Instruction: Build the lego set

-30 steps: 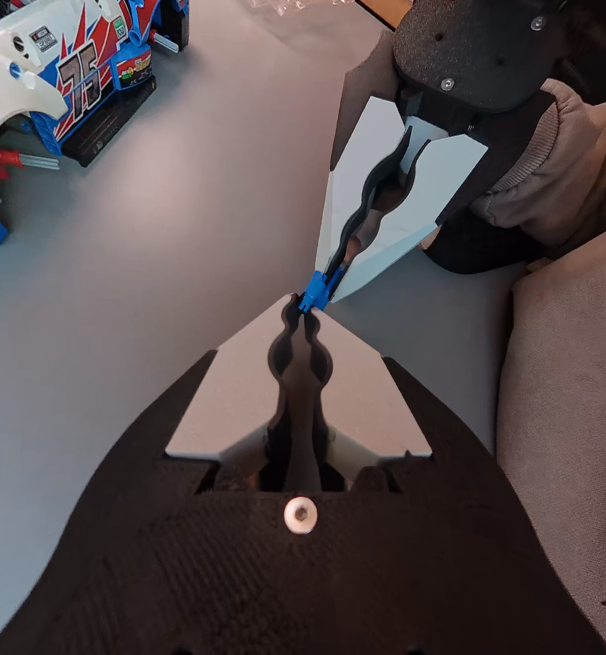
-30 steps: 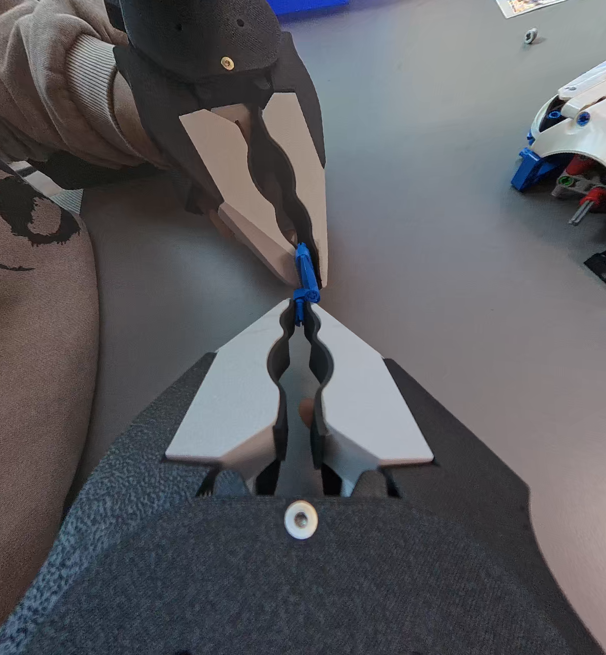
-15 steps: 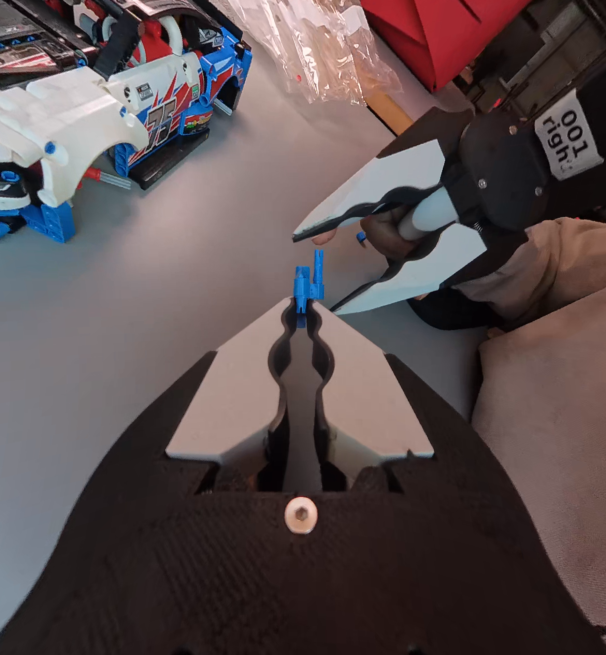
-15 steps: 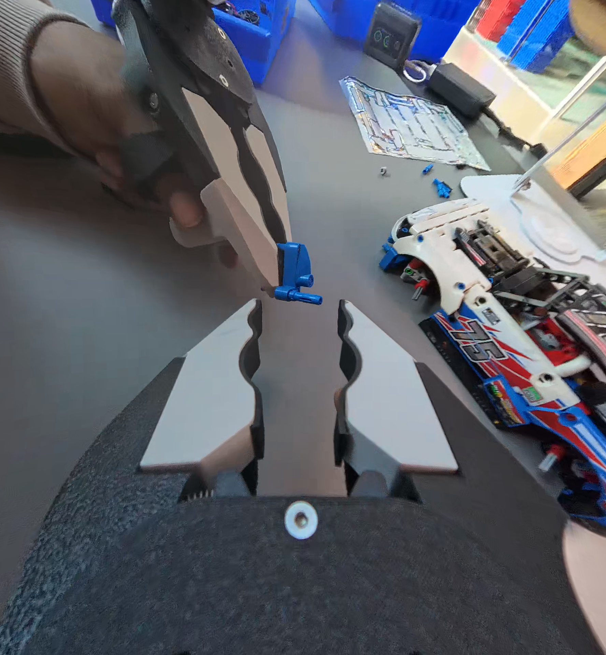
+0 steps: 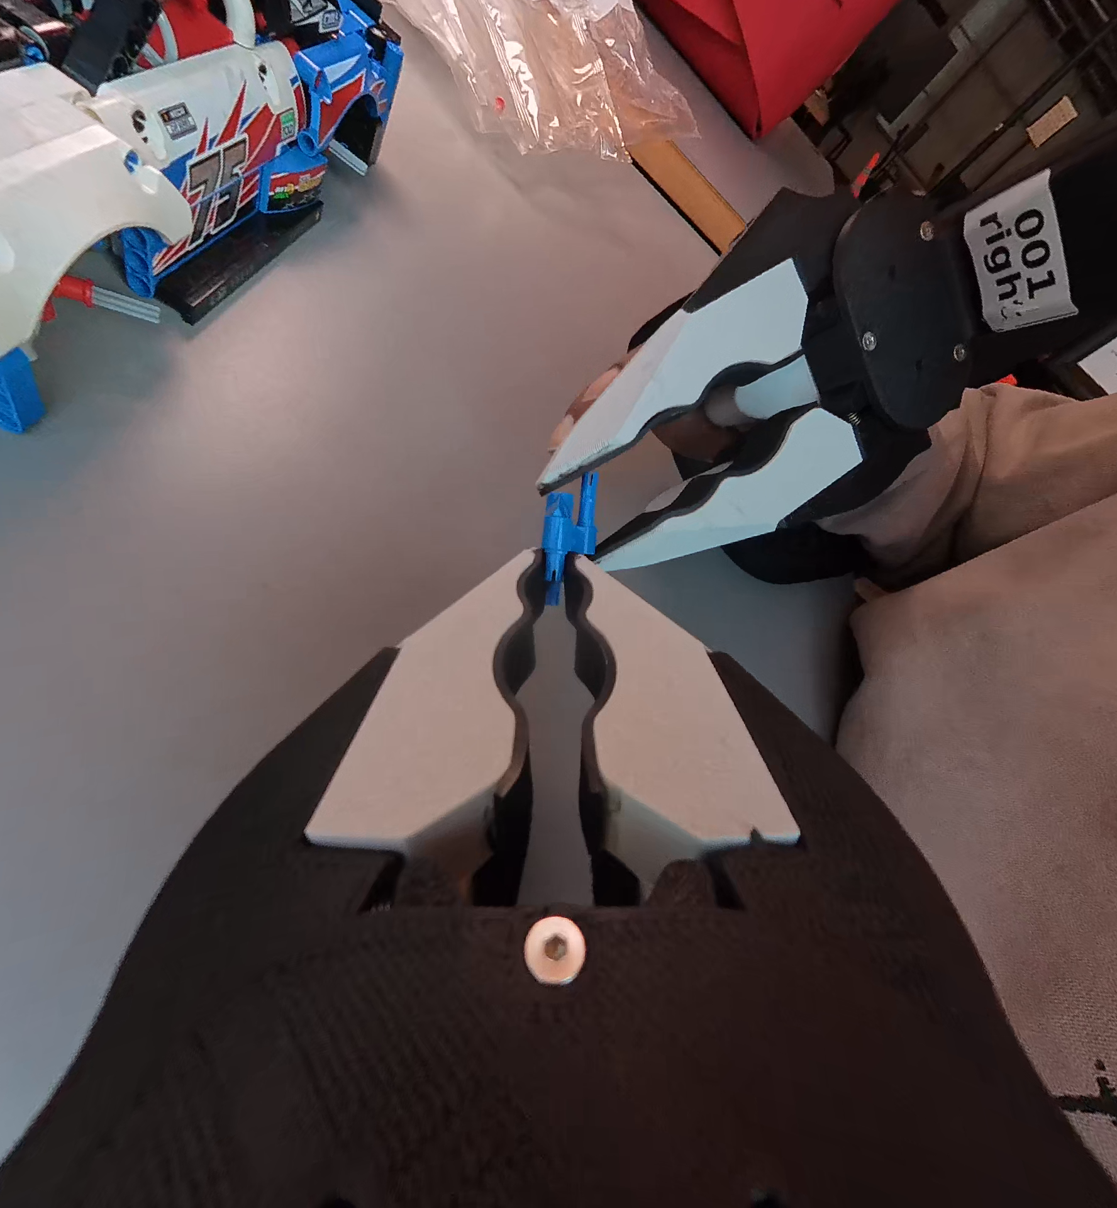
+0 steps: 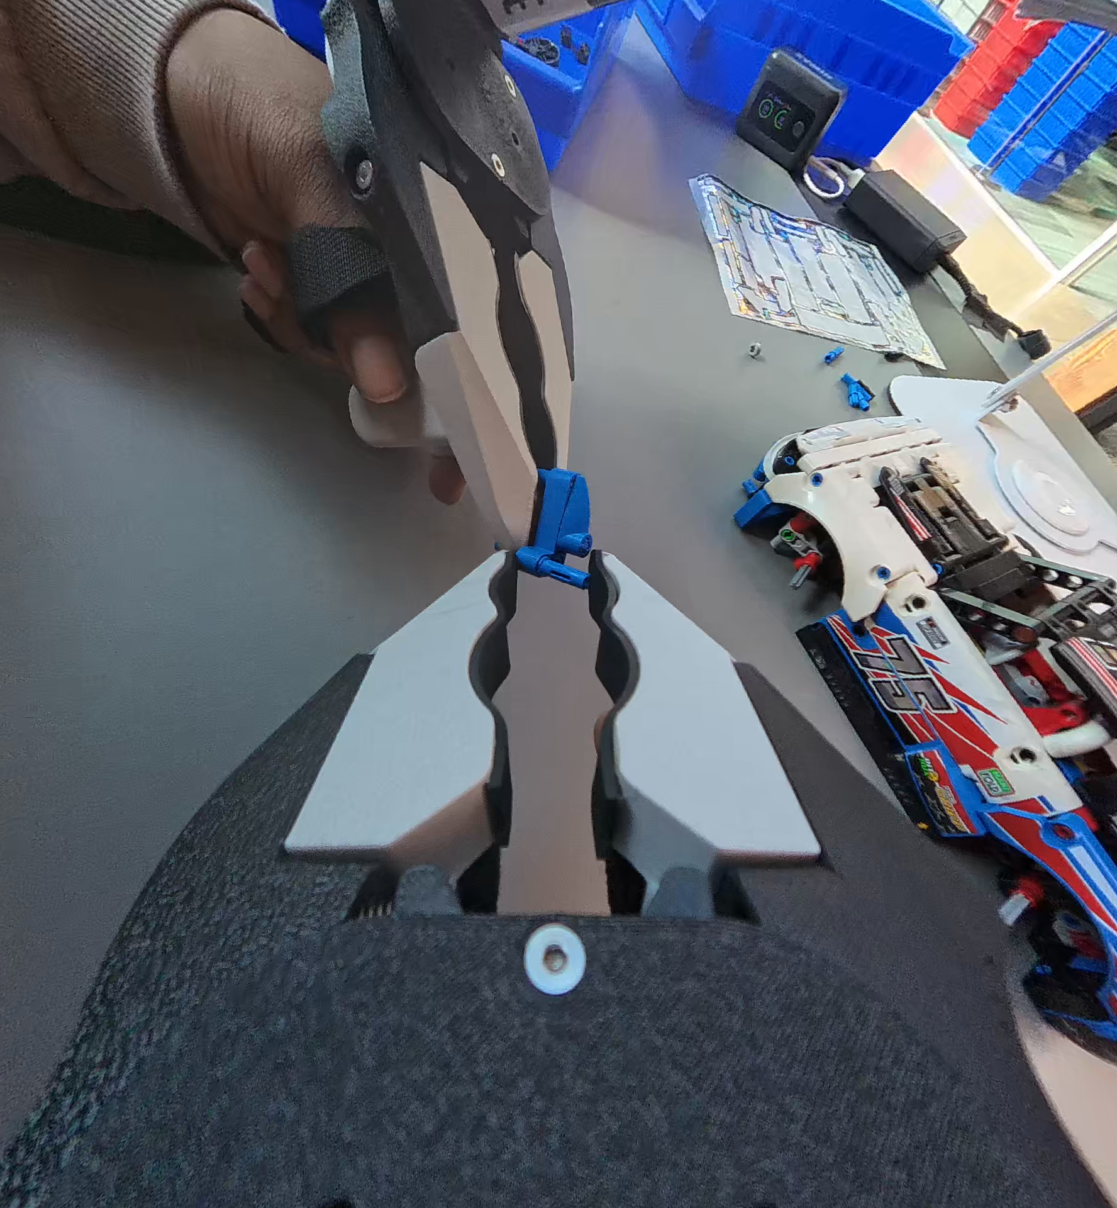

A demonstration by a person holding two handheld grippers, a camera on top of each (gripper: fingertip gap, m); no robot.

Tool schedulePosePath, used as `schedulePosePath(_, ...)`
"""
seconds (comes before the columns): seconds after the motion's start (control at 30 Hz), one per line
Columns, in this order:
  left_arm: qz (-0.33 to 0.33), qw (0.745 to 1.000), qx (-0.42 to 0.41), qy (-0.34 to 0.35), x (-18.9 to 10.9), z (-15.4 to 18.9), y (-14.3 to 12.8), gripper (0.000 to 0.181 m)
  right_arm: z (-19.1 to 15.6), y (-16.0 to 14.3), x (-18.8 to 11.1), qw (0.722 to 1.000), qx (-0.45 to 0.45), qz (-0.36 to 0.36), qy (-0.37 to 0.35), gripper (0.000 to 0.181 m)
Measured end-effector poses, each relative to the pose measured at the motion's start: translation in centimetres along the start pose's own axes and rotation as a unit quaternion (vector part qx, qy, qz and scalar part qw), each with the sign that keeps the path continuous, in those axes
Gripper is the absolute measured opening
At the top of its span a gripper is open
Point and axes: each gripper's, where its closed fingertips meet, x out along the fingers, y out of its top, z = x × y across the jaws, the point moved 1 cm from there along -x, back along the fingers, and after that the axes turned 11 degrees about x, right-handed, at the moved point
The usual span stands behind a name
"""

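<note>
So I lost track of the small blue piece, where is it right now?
The small blue piece is pinched at the tip of the left gripper, held above the grey table. The open right gripper sits around its pin end.

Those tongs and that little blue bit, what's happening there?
A person is building a toy race car with hand-held tongs. The left tongs are shut on a small blue piece, held above the grey table. The right tongs are open around the peg sticking out of it, not gripping.
</note>
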Motion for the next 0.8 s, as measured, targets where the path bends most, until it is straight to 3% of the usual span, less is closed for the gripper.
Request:
schedulePosePath(0.03, 0.000, 1.000, -0.002, -0.005, 0.0, 0.1, 0.0, 0.003, -0.1, 0.0, -0.1, 1.000, 0.000, 0.001, 0.008, 0.020)
schedulePosePath(0.3, 0.006, 0.998, -0.032, -0.048, 0.2, 0.5, -0.2, 0.004, -0.2, -0.2, -0.4, 0.998, 0.027, 0.006, 0.050, 0.019)
schedulePosePath(0.5, 0.042, 0.994, -0.041, -0.092, -0.7, 1.2, 1.0, 0.015, 0.4, 0.0, -0.9, 0.997, 0.049, 0.020, 0.052, 0.020)
schedulePosePath(0.8, 0.042, 0.997, 0.033, -0.049, -0.8, 0.9, 1.2, 0.005, -0.5, 0.5, -0.9, 0.999, -0.008, 0.032, 0.043, 0.020)
